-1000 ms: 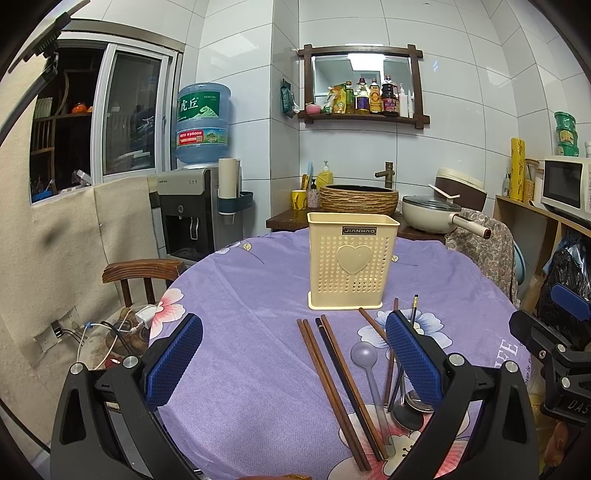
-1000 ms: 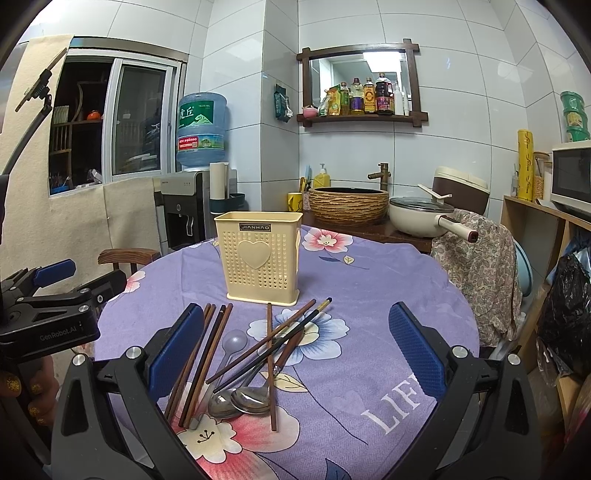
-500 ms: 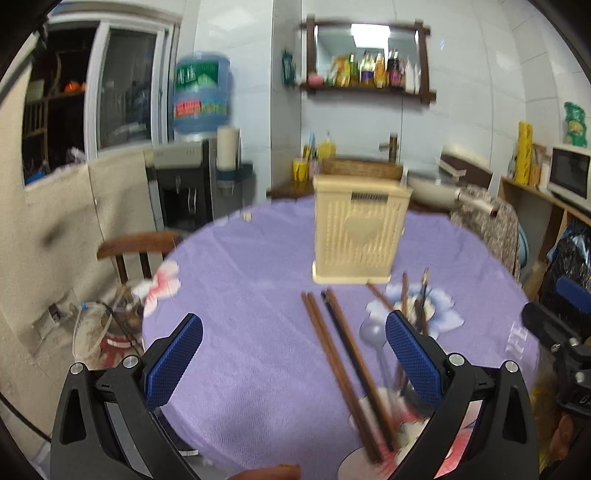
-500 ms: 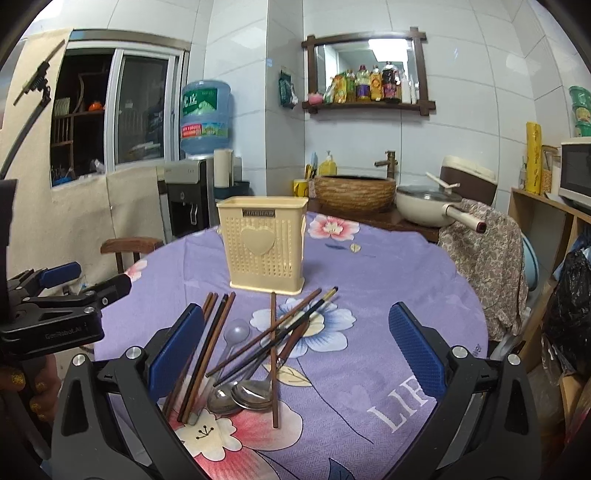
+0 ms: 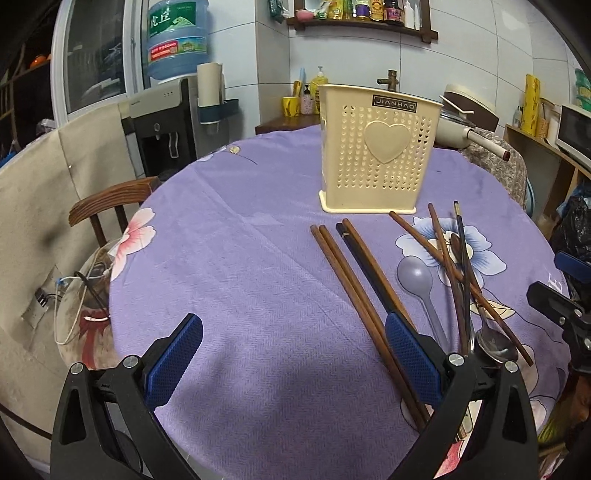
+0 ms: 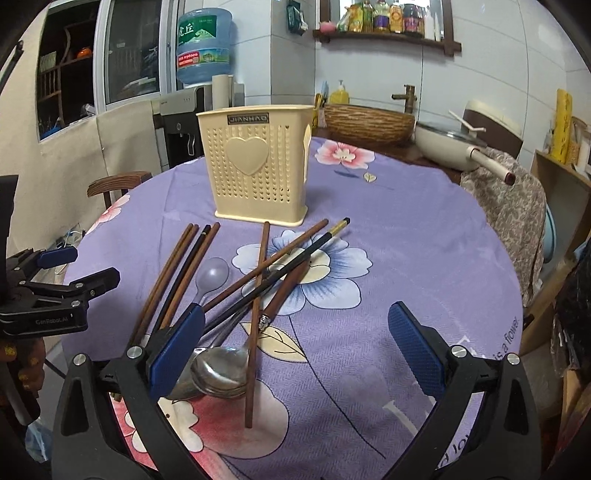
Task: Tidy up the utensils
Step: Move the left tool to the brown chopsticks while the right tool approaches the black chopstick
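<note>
1. Left hand-held gripper (image 5: 293, 356) is spread wide with nothing between its blue pads, hovering low over the purple flowered cloth on the desk (image 5: 236, 258). Right hand-held gripper (image 6: 295, 345) is the same: wide apart, empty.
2. The utensils are loose on the cloth. Four chopsticks (image 5: 354, 273) lie roughly side by side, running from under the left gripper's right finger out towards the holder. Just right of them is a pale plastic spoon (image 5: 415, 275).
3. From the right gripper, a crossed heap of chopsticks (image 6: 280, 262) sits ahead and left of centre, with two metal spoons (image 6: 218, 369) right beside its left finger. One brown chopstick lies over a spoon bowl.
4. The cream utensil holder (image 6: 255, 166) stands upright straight ahead beyond the pile, apart from it. Looks empty, but can't see all the way in. Heart on the front, label reads "JIANHAO".
5. Behind the desk: a water dispenser (image 6: 181, 122) with a blue bottle (image 6: 203, 46) (Chinese characters on it), a wooden chair (image 5: 110, 197), a woven basin (image 6: 369, 120), a pan (image 6: 447, 142) and a shelf of bottles (image 6: 384, 22).
6. The cloth near the right gripper says "is a flower". The other gripper's body reads "GenRobot.AI".
</note>
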`<action>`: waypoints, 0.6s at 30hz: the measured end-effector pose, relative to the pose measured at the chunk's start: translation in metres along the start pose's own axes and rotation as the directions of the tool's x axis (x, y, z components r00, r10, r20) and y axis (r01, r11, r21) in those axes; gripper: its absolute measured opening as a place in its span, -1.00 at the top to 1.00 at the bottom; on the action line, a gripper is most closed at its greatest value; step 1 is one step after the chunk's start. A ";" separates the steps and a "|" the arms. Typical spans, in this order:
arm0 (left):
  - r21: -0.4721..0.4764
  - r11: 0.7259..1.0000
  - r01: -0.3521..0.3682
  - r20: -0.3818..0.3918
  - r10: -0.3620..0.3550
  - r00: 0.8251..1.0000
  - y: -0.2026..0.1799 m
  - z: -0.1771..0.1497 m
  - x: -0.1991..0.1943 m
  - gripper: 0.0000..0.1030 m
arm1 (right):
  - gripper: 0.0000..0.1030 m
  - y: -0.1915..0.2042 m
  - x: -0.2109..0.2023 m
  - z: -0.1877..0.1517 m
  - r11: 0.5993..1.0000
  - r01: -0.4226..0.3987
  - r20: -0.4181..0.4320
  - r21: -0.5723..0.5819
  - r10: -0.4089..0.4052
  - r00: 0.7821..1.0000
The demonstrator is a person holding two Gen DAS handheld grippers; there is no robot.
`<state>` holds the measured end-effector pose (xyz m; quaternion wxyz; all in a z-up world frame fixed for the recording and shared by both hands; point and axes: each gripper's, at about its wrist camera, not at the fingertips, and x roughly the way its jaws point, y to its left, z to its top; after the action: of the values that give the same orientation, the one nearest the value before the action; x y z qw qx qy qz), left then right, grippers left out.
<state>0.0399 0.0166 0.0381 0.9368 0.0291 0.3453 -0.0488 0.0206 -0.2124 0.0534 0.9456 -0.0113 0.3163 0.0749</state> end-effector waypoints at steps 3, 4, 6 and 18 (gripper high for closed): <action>-0.010 1.000 0.025 -0.011 -0.025 1.000 0.002 0.005 0.009 -0.80 | -0.69 -0.006 0.013 0.004 1.000 -0.015 -0.033 0.025 0.016 0.999; -0.014 0.999 0.033 -0.017 -0.033 0.999 0.002 0.008 0.013 -0.76 | -0.63 -0.007 0.016 0.005 0.999 -0.016 -0.039 0.031 0.017 0.999; -0.016 0.999 0.049 -0.025 -0.049 0.998 0.002 0.013 0.018 -0.60 | -0.57 -0.011 0.024 0.009 0.998 -0.026 -0.057 0.049 0.029 0.998; -0.027 0.992 0.127 -0.159 -0.130 0.979 -0.005 0.032 0.063 0.11 | -0.20 -0.028 0.065 0.040 0.992 -0.037 -0.109 0.121 0.050 0.993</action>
<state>0.1076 0.0040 0.0215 0.9011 0.0028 0.4211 -0.1039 0.0998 -0.2281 0.0454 0.9237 0.0475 0.3726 0.0758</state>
